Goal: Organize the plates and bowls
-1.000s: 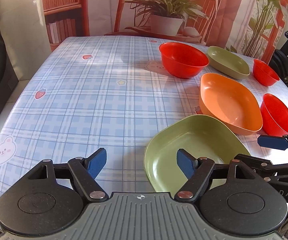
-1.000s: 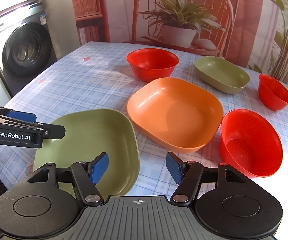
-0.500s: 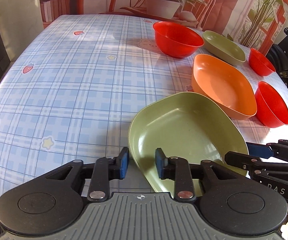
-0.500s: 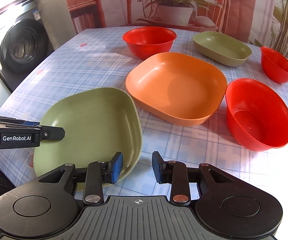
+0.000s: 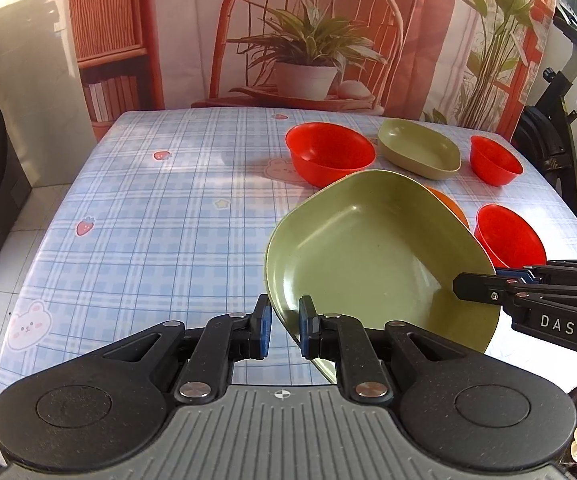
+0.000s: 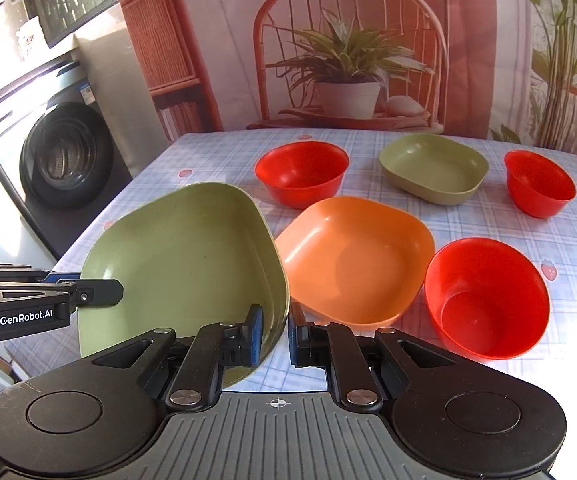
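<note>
Both grippers pinch opposite rims of the large olive-green squarish plastic plate, tilted and apparently clear of the checked tablecloth: left gripper at lower centre, right gripper likewise. This looks like the carrying step; next, I'd judge, it gets nested level into the orange squarish plate at mid-frame.

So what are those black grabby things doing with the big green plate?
A person is tidying dishes using two handheld tongs. The left tongs and the right tongs each pinch an edge of the big green plate, which is tilted up off the checked table. Right beside it sits the orange plate. A smaller green dish and three red bowls, the nearest one, wait on the table.
</note>
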